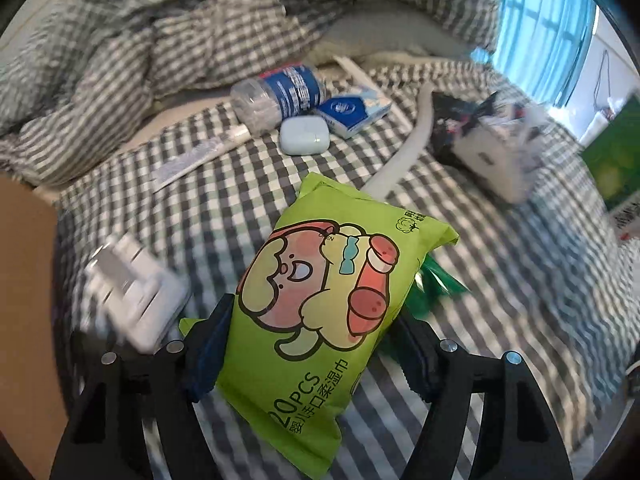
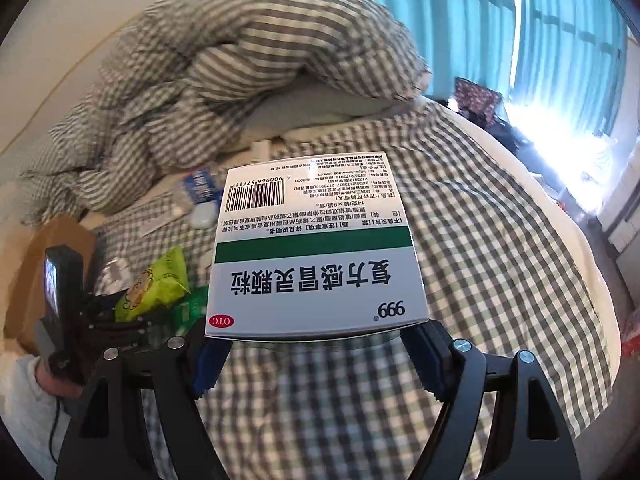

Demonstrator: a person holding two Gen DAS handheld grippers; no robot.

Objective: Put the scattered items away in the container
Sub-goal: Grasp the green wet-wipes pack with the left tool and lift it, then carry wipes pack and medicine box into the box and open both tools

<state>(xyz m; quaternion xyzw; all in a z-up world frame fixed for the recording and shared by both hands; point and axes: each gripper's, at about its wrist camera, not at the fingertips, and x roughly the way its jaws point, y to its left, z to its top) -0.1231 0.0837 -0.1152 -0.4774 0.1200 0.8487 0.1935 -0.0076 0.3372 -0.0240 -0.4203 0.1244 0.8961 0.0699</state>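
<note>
Left gripper (image 1: pixel 304 356) had its jaws either side of the green wet-wipes pack (image 1: pixel 320 300), lower centre of the left wrist view; left pad looked to touch the pack, right pad's contact hidden behind it, so a firm grip couldn't be confirmed. Pack likely soft and light, film prob. slippery; best pinched across the narrow middle, not the crimped ends. Right gripper (image 2: pixel 316 354) was clamped on the white medicine box (image 2: pixel 316 252), centre of the right wrist view, pads on the box's near edges, box lifted off the checked bedsheet (image 2: pixel 500 240). Box stiff and light, thin card that could dent if squeezed hard. Brown cardboard container (image 1: pixel 24 300) sat at the left edge. Earbud case (image 1: pixel 304 134), water bottle (image 1: pixel 280 94) and tissue pack (image 1: pixel 352 110) lay upper centre, unpicked.
</note>
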